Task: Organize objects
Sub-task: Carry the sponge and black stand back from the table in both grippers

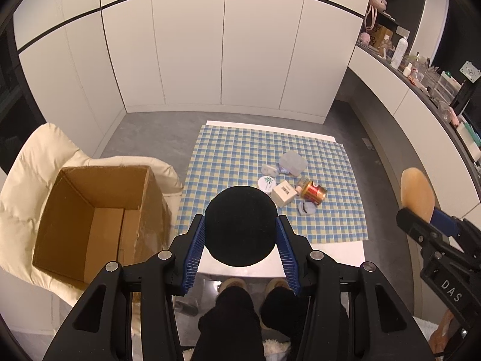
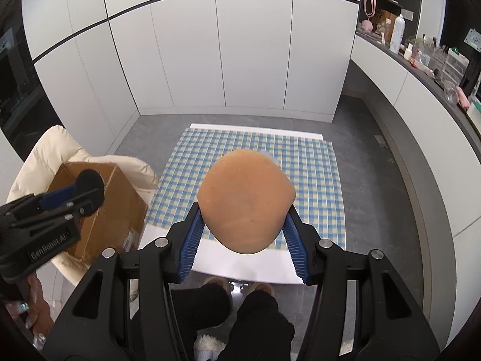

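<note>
My left gripper point(image 1: 240, 228) is shut on a round black puff point(image 1: 240, 222), held high above the near edge of the table. In the right wrist view that gripper point(image 2: 87, 186) hangs over the open cardboard box point(image 2: 99, 207). My right gripper point(image 2: 245, 216) is shut on a tan sponge point(image 2: 245, 201), also high above the checked tablecloth point(image 2: 312, 180); from the left wrist it shows at the right edge, the sponge point(image 1: 418, 192) edge-on. Several small items remain in a cluster on the cloth: a red can point(image 1: 314, 192), a white box point(image 1: 282, 195), a white round lid point(image 1: 267, 183), a clear container point(image 1: 293, 163).
The empty cardboard box point(image 1: 99, 210) rests on a cream padded chair point(image 1: 27, 180) left of the table point(image 1: 330, 252). White cupboards stand behind. A cluttered counter point(image 1: 421, 78) runs along the right. The person's legs point(image 1: 234, 316) are below the table's near edge.
</note>
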